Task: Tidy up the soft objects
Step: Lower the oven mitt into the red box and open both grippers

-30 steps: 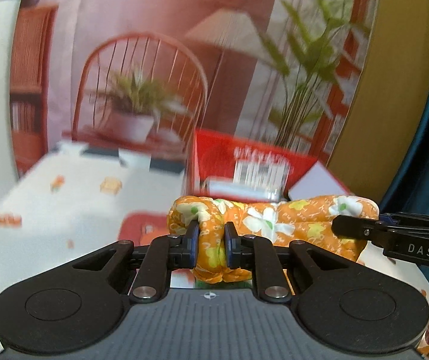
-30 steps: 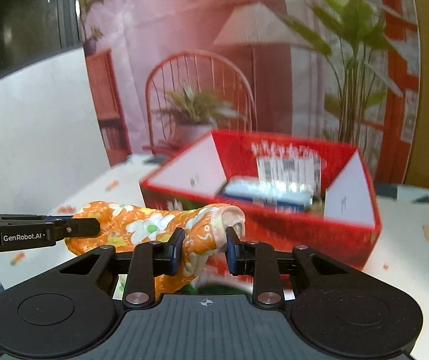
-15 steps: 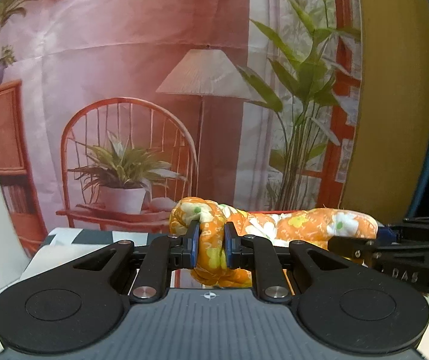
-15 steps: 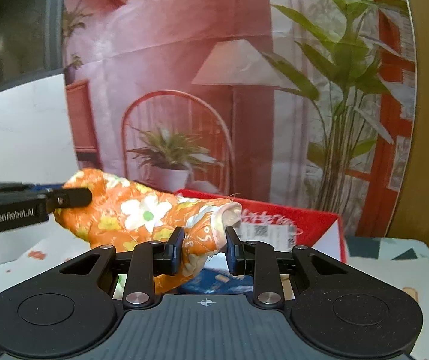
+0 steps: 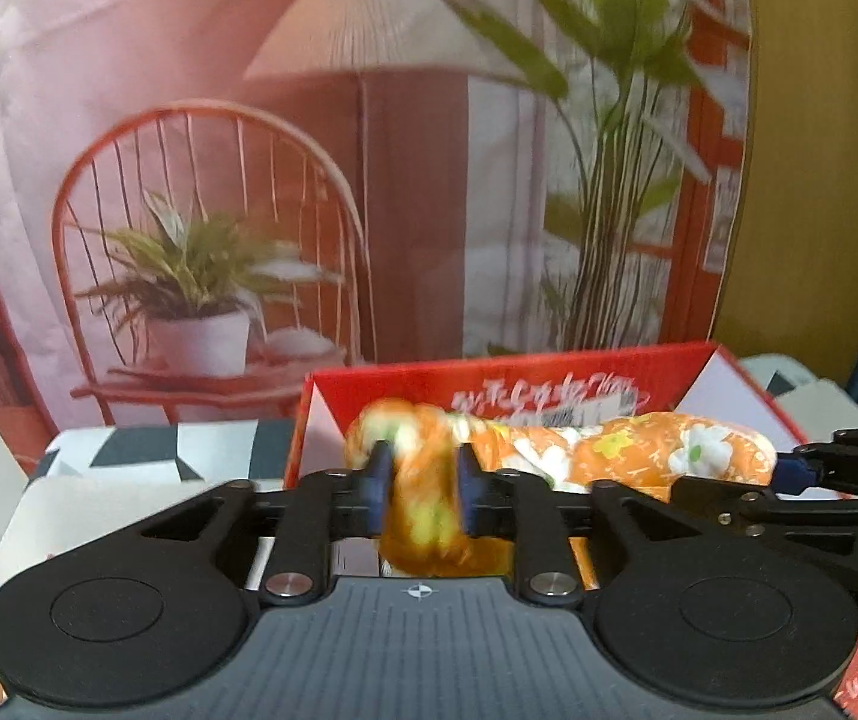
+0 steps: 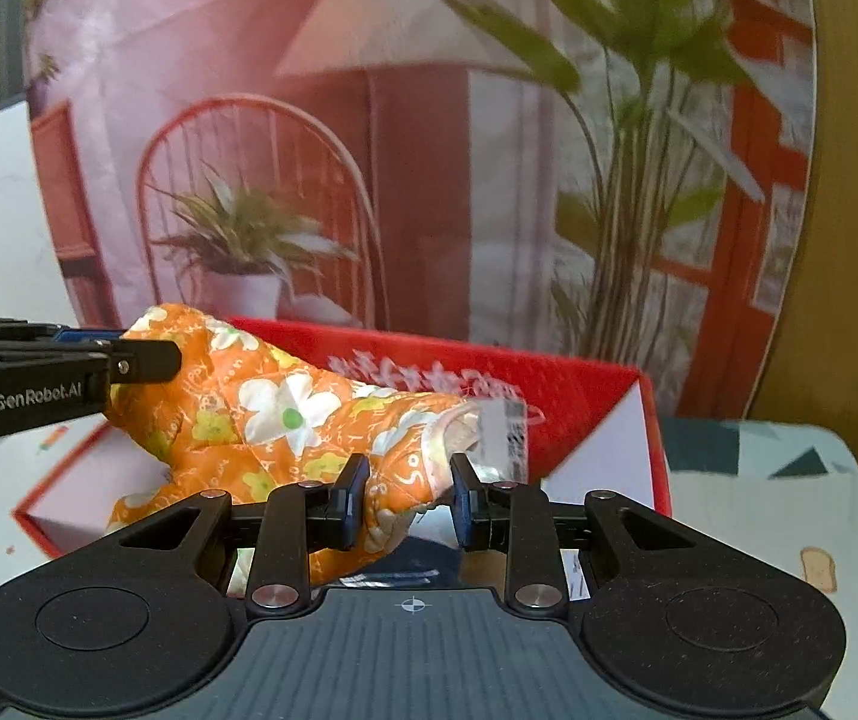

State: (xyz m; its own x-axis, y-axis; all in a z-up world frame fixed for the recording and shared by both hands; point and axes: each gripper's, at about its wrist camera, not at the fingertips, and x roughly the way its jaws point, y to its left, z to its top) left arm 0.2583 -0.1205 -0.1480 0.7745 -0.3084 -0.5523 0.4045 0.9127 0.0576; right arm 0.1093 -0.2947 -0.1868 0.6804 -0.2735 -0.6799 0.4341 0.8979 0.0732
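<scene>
I've got the orange floral cloth (image 5: 627, 450) strung between both grippers, hanging over the open red box (image 5: 549, 378) just ahead of them. Left gripper (image 5: 423, 495): jaws have just been opening, cloth end still sits between the blue pads, blurred, so I can't tell if they still press on it. Right gripper (image 6: 408, 495): pinching the cloth's hemmed end, left pad on the fabric, far pad looks just off it. Box stands on the patterned surface (image 6: 759, 510), dead ahead; printed backdrop (image 6: 429, 120) behind it.
</scene>
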